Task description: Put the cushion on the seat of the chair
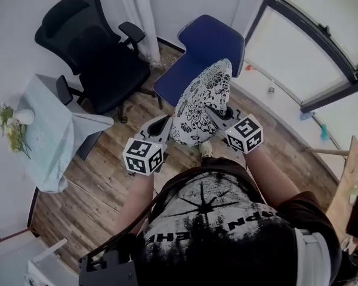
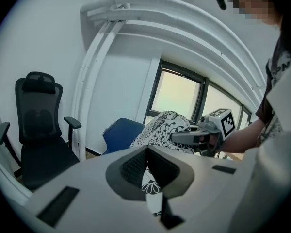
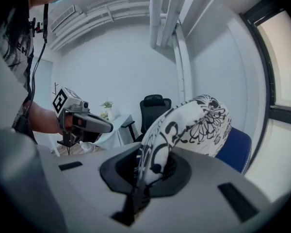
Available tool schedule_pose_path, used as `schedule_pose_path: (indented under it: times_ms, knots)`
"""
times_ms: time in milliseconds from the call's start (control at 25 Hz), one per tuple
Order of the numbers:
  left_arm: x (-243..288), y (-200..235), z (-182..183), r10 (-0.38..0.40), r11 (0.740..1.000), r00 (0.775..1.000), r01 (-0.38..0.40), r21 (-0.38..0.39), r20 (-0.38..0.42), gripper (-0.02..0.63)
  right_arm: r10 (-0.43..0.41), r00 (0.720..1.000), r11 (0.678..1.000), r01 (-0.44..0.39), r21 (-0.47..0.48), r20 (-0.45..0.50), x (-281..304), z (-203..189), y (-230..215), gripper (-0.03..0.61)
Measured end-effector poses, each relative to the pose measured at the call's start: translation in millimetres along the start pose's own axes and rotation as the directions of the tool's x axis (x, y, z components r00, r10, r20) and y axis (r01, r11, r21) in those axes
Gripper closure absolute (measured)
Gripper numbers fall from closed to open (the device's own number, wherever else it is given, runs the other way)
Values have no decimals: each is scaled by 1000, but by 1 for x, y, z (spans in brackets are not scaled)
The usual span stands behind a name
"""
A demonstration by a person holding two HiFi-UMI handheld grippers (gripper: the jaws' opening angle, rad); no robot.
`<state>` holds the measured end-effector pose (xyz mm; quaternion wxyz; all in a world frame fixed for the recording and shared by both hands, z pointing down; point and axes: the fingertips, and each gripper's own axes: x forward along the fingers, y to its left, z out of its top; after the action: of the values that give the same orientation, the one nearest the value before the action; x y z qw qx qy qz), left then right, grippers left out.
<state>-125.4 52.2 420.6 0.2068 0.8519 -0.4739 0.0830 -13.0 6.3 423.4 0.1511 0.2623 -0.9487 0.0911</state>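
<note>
A black-and-white flowered cushion (image 1: 200,103) hangs upright in the air between my two grippers. My left gripper (image 1: 169,124) is shut on its left lower edge, and my right gripper (image 1: 215,112) is shut on its right side. The left gripper view shows patterned fabric (image 2: 165,125) pinched in the jaws of the left gripper (image 2: 148,171). In the right gripper view the cushion (image 3: 194,123) rises from the right gripper (image 3: 153,166). Just beyond the cushion stands the blue chair (image 1: 179,73), its seat bare; it also shows behind the cushion as the blue chair (image 2: 119,132) and as the blue chair (image 3: 235,149).
A black office chair (image 1: 92,52) stands left of the blue one. A small table with a pale cloth (image 1: 45,136) and a vase of flowers (image 1: 12,124) is at the far left. A window (image 1: 310,40) runs along the right wall, with a wooden frame (image 1: 352,177) near it.
</note>
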Motion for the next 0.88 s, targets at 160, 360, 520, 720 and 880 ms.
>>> schedule_pose_path:
  times_ms: [160, 360, 520, 720, 880]
  knots:
    - [31, 6, 16, 33, 999, 999, -33, -11, -3, 600, 52, 999, 999, -52, -10, -1, 12, 10, -32, 551]
    - [67, 15, 26, 67, 998, 998, -67, -16, -13, 600, 92, 996, 996, -91, -17, 2, 28, 19, -73, 551]
    - [86, 18, 32, 105, 994, 994, -106, -24, -21, 600, 136, 991, 991, -137, -15, -13, 41, 17, -96, 551]
    - [108, 20, 34, 155, 988, 987, -156, -15, -32, 600, 189, 982, 981, -190, -31, -23, 53, 15, -116, 551]
    - [122, 28, 37, 175, 984, 984, -176, -25, -39, 600, 226, 974, 973, -226, -39, -19, 61, 16, -125, 551]
